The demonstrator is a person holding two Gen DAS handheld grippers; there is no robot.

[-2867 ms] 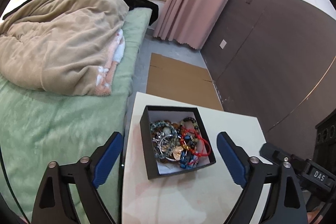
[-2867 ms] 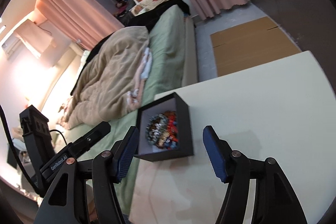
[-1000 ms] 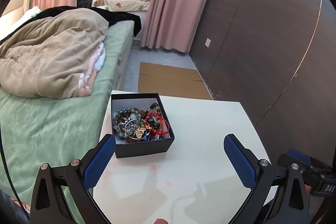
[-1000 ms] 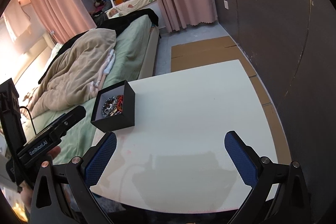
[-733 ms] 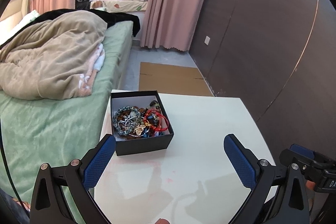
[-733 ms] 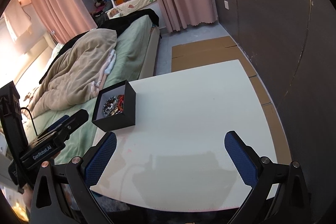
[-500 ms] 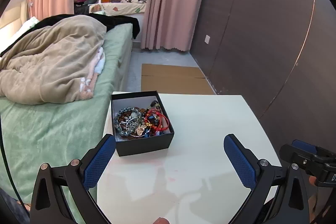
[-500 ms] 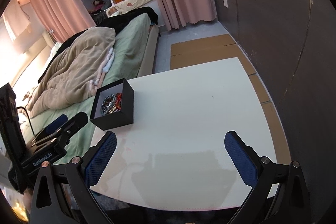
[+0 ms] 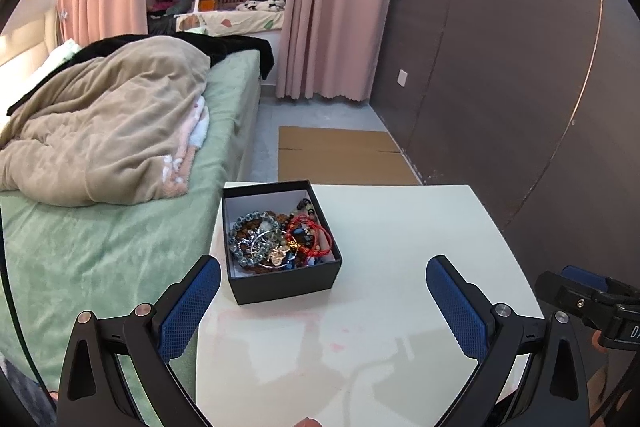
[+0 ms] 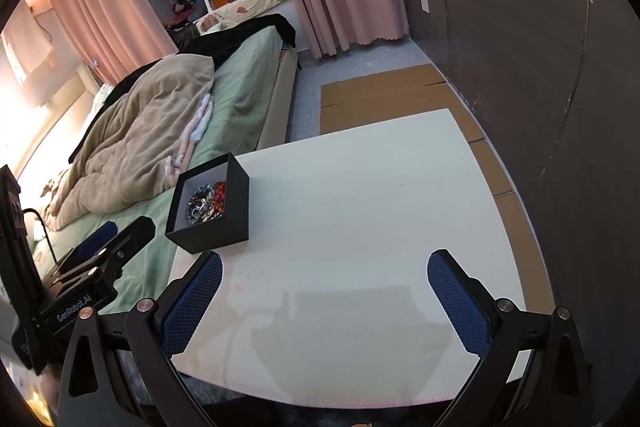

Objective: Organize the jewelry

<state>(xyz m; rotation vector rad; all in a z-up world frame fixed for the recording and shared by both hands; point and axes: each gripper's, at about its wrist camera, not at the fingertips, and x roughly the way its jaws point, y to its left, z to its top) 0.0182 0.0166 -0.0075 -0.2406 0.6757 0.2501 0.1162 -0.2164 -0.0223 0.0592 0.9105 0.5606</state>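
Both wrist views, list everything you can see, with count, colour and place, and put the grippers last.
box: one, black with white lining, open, on the table's left side near the bed
jewelry: tangled pile, count unclear; grey-blue beads, red cord, gold and silver pieces, inside the box
table: one, white, in front of both grippers
bed: one, green sheet, left of the table
blanket: one, beige, heaped on the bed
cardboard: flattened, brown, on the floor beyond the table
curtains: pink, by the window
wall: dark brown, on the right
left gripper: black, blue pads, open
right gripper: black, blue pads, open
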